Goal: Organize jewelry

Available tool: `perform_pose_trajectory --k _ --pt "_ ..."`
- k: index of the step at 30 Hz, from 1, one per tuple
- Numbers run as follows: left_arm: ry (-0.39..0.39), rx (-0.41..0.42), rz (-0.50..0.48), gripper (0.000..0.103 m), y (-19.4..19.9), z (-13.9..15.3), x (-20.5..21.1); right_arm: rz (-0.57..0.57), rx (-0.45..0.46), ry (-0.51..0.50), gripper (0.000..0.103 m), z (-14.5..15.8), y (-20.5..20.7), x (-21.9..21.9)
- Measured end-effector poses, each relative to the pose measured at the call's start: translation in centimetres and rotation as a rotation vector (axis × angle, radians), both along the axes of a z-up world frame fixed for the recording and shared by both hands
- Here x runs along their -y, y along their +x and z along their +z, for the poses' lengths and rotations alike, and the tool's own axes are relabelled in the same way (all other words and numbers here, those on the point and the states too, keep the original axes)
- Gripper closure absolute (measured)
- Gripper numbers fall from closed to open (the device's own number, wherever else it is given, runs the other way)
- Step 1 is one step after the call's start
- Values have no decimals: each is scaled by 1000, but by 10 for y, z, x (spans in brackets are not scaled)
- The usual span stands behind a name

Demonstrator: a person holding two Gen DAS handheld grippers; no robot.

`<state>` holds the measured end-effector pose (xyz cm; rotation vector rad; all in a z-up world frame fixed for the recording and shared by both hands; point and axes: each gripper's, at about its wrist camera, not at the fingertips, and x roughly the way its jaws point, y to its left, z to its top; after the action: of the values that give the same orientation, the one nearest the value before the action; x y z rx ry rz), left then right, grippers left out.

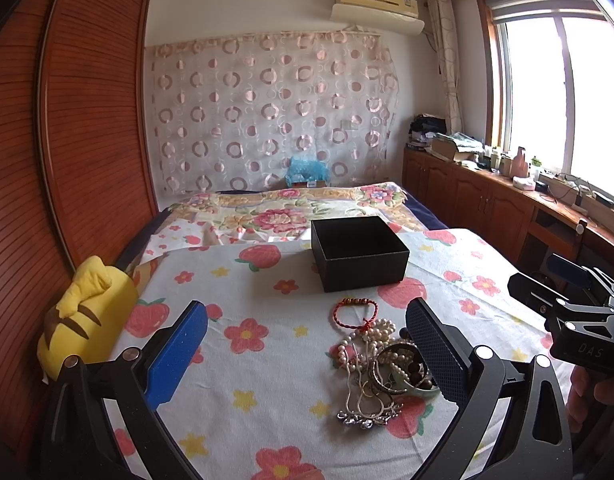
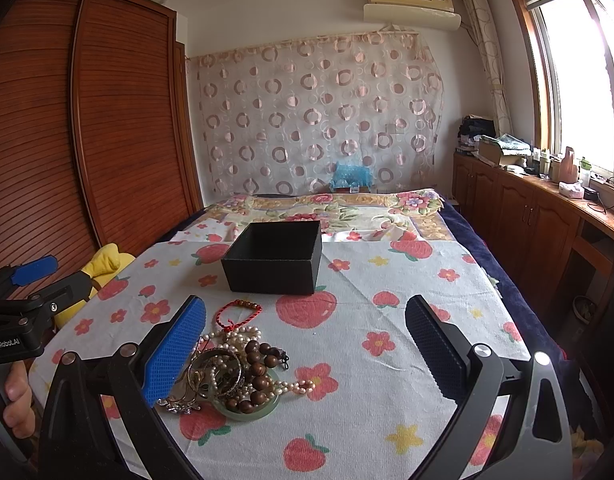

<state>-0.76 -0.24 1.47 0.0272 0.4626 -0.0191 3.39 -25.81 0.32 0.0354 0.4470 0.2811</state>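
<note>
Jaws on both the left gripper [image 1: 307, 354] and right gripper [image 2: 305, 350] are standing wide open, holding nothing, and we're looking at the jewelry pile [image 1: 377, 364] sitting lower center of frame on the strawberry-print cloth [image 1: 267, 288], just below the open black box [image 1: 359, 254]. We're judging it light, tangly and slippery, jade bangle [image 2: 267, 408] likely fragile, so we're favoring the red cord bracelet [image 1: 355, 310] at the pile's upper edge.

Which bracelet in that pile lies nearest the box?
The red cord bracelet. It lies flat at the far edge of the pile, nearest the black box, mostly clear of the tangle. The wooden bead bracelet and the pearls lie farther back.
</note>
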Motion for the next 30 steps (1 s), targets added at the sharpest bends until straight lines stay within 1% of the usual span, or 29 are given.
perform_pose_trajectory --k 27,30 --pt "-1 1 0 7 -1 -1 0 1 1 1 2 -1 0 0" --pt "-2 -5 -3 7 2 -1 7 2 -3 1 2 -1 1 0"
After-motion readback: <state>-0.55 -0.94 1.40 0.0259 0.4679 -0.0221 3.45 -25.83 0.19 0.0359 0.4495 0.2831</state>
